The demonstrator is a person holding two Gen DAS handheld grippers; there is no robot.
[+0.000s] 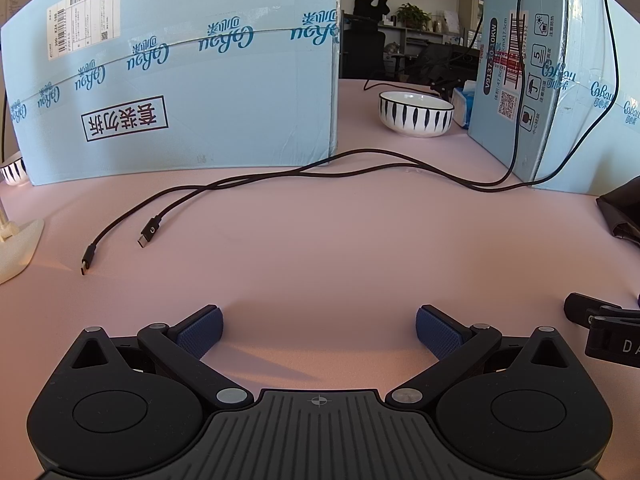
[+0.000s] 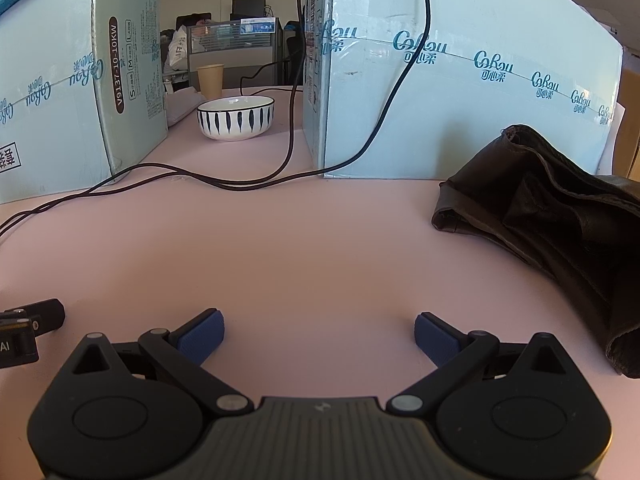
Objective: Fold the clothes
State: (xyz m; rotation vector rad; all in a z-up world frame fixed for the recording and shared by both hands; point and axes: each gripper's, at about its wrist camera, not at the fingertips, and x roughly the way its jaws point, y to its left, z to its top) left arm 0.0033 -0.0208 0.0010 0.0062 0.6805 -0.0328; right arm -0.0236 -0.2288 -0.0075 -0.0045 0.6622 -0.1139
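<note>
Sitting on the pink table (image 1: 320, 248): 2 pale blue cardboard boxes (image 1: 180, 92), 2 thin black USB cables (image 1: 240, 182), 1 white striped ceramic bowl (image 2: 235, 118), 1 tan paper cup (image 2: 210, 79), 1 crumpled dark garment (image 2: 560, 232).

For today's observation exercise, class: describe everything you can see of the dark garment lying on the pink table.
The dark garment is blackish-brown with a faint sheen, leather-like or a smooth synthetic. It lies crumpled in loose overlapping folds, not neatly folded, with a stitched hem edge at its upper left. It rests on the pink table at the right, just in front of a pale blue carton. Neither gripper touches it; the right gripper stands open to its left. The left wrist view shows only its corner.
</note>
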